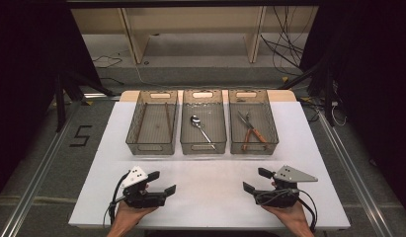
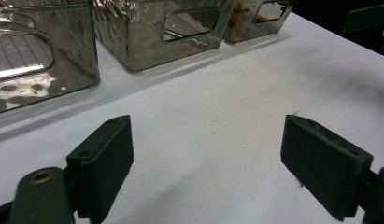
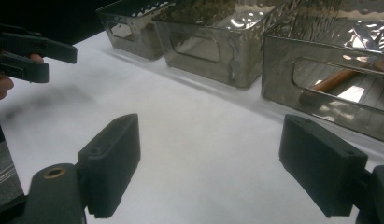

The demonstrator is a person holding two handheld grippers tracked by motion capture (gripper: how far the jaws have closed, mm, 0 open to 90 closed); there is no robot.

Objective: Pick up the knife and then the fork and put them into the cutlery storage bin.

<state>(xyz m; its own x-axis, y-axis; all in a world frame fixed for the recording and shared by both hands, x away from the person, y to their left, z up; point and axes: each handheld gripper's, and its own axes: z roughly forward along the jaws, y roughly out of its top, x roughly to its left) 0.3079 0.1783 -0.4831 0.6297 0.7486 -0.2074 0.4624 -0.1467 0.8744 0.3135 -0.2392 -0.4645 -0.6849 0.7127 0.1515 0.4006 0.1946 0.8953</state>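
Both grippers parked wide open and empty on the bare white table, short of three smoked translucent plastic bins.

Left gripper and right gripper resting near the front edge, jaws spread to the full, nothing between them. Nearest the right gripper, in the right-hand bin: orange-handled steel scissors, lying flat on the bin floor, handles toward the front wall. Middle bin holding a polished metal spoon; left bin a pair of thin brown chopsticks. Scissors probably stiff, moderately heavy, slick on the blades; best taken across the coated handles near the pivot, coming straight down past the bin wall. Spoon likely slippery, best pinched at mid-handle.
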